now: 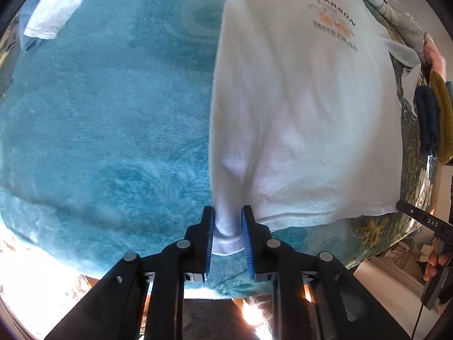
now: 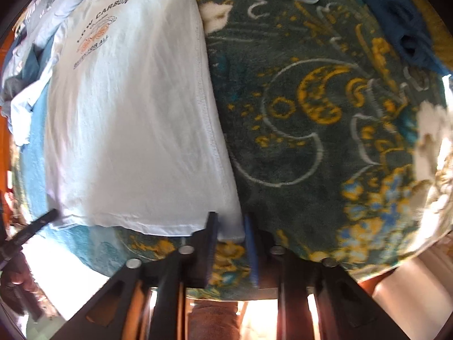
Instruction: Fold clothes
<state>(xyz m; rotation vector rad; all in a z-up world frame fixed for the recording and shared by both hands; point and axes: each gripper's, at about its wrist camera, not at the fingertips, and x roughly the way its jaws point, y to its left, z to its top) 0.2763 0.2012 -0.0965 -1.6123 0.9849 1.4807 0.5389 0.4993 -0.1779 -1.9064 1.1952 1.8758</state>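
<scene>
Here, two tongs — left tongs [image 1: 227,226], right tongs [image 2: 230,226] — one white T-shirt [image 1: 305,107].

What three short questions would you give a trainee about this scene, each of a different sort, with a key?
1. True or false: the shirt lies with its printed side up.
2. Which part of the shirt is in the left gripper? A) the collar B) a corner of the hem C) a sleeve
3. Short answer: which two words head the print?

Key: 1 true; 2 B; 3 LOW CARBON.
</scene>
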